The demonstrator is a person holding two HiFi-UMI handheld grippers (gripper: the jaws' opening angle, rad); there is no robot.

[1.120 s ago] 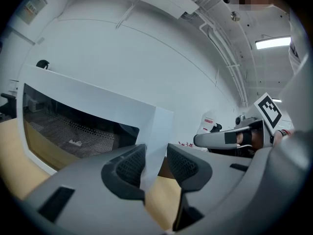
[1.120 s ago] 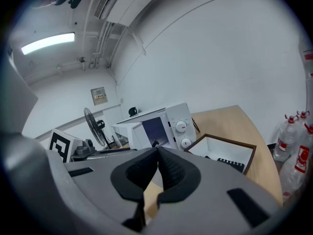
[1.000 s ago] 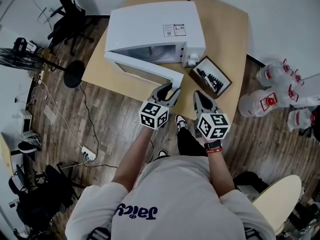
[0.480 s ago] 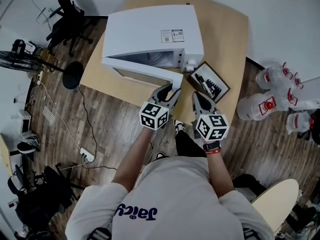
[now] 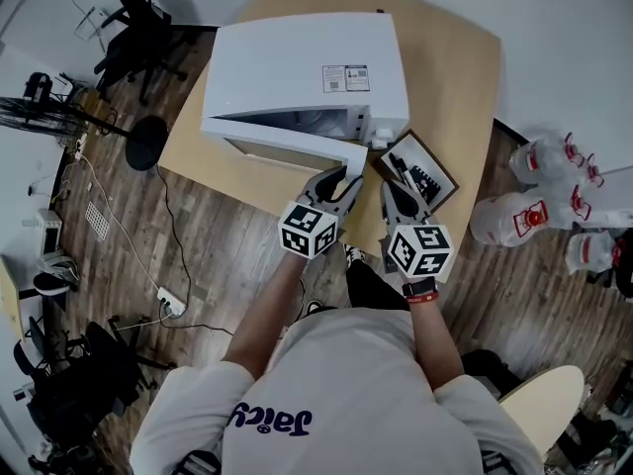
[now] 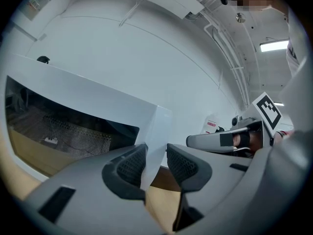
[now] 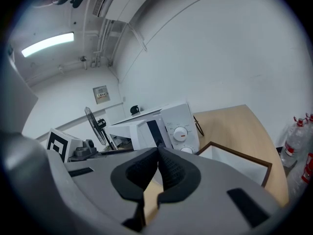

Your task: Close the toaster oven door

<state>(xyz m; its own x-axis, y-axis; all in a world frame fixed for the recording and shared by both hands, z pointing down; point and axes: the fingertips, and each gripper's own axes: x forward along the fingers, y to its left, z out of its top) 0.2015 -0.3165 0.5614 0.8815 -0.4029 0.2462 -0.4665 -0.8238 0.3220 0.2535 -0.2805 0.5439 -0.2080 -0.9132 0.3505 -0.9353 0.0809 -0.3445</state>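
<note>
A white toaster oven (image 5: pixel 307 62) stands on the wooden table (image 5: pixel 455 67). Its door (image 5: pixel 297 146) hangs partly open, tilted out toward me, with a narrow wedge of the dark inside showing. My left gripper (image 5: pixel 341 176) is shut on the door's right front corner; in the left gripper view the white door edge (image 6: pixel 154 131) sits between the two pads of that gripper (image 6: pixel 152 155). My right gripper (image 5: pixel 393 188) hovers just right of it, shut and empty. The right gripper view has its jaws (image 7: pixel 157 160) together, with the oven's knobs (image 7: pixel 181 133) beyond.
A brown-framed tray (image 5: pixel 420 171) with dark items lies on the table right of the oven. Several water bottles (image 5: pixel 534 211) stand on the floor at the right. A fan (image 5: pixel 40 112) and office chairs (image 5: pixel 138 28) are at the left, with cables on the floor.
The door has swung up toward the oven body, so the gap is narrower. My left gripper has moved forward with it; the right gripper followed slightly.
</note>
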